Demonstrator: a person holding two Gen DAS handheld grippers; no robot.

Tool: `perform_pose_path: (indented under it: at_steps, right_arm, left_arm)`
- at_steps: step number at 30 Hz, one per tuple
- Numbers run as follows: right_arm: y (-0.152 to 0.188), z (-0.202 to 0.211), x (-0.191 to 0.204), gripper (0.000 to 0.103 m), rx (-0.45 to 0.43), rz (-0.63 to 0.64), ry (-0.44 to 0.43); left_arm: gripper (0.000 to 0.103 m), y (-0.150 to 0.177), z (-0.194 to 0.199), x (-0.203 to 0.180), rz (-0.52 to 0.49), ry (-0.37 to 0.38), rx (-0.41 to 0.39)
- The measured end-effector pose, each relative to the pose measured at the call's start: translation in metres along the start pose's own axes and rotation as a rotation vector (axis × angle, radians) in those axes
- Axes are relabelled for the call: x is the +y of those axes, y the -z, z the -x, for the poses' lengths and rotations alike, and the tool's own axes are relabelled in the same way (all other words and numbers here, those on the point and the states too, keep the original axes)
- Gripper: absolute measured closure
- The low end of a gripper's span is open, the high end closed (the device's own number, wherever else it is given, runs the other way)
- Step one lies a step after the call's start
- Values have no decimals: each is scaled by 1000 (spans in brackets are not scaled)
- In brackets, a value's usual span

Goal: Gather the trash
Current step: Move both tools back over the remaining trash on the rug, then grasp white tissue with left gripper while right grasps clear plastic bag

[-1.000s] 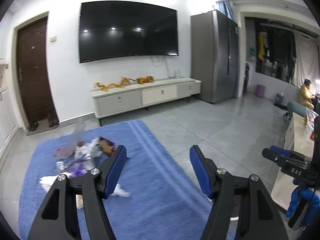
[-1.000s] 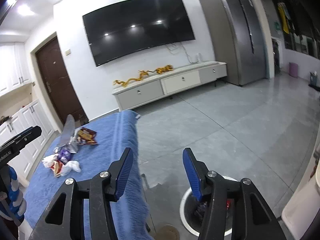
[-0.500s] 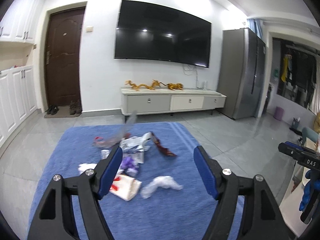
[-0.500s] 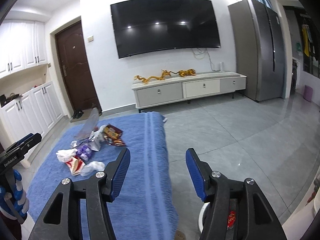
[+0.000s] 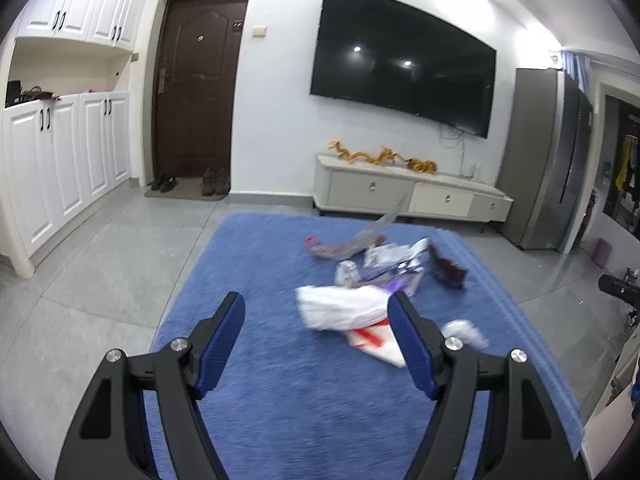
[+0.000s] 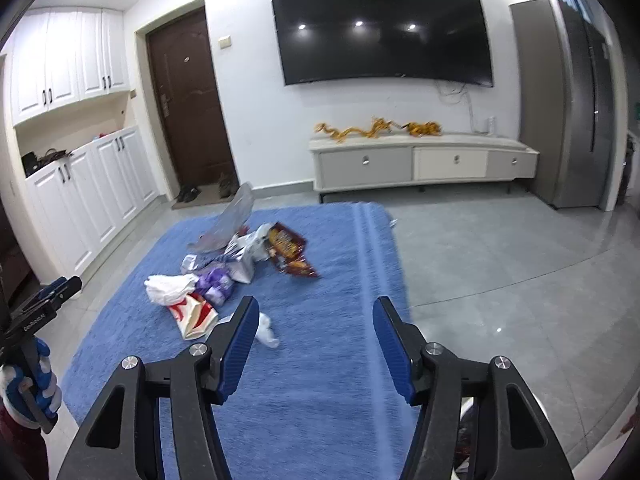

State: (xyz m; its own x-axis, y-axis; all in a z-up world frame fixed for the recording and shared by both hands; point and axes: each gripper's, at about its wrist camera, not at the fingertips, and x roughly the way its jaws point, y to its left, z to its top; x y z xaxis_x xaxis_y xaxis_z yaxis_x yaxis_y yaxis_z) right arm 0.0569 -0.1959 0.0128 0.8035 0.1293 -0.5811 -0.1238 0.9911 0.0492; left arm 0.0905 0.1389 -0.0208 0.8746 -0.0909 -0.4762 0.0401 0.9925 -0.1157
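Note:
A pile of trash lies on a blue rug [image 5: 260, 272]. It holds a crumpled white bag [image 5: 340, 308], a red and white wrapper [image 5: 374, 340], a small white wad [image 5: 464, 330], silver and purple wrappers [image 5: 384, 264] and a dark snack bag [image 5: 448, 270]. My left gripper [image 5: 316, 304] is open above the rug, short of the white bag, with nothing between its fingers. My right gripper [image 6: 316, 308] is open too and holds nothing. The snack bag [image 6: 288, 250], white bag [image 6: 170, 286] and white wad [image 6: 266, 332] lie ahead and to its left.
A clear plastic sheet [image 6: 232, 220] stands up at the far end of the pile. A white bin rim [image 6: 466, 404] peeks out behind the right finger on grey tiles. A TV cabinet [image 6: 420, 160], a fridge [image 6: 568, 112], white cupboards [image 5: 68, 152] and a door [image 5: 196, 80] line the walls.
Both views have swung left, away from the tile floor and the bin and onto the rug. The trash pile is nearer and more central. Both grippers' jaws stand a little wider.

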Motion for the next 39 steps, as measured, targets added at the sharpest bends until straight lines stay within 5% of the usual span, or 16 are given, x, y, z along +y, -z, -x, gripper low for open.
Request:
perform_pose_path:
  at_steps: [4,10,26,28,31,34,39]
  right_arm:
    - [4,-29,10,46,50,7,-48]
    - [18,-86,26,45,168,42,-112]
    - [28,-186,40,45,308,116,-191]
    - [31,-193,41,45,319,113,-205]
    - [37,-200,41,46,335,117,-226]
    - [44,-197,40,66,339,115,-254]
    - [48,-182,40,71,315,134,-261]
  left_arm:
    - [31,9,-17,17,-4,-3,51]
    - [31,19,-65,14,-2,88,168]
    - [31,12,-185,30,302,227,321]
    - [52,14,-189,25,292,233,331]
    - [69,16,-189,22,290,247,336]
    - [79,16,-180,20,279,242,325]
    - [85,16,-155,21,279,238,300]
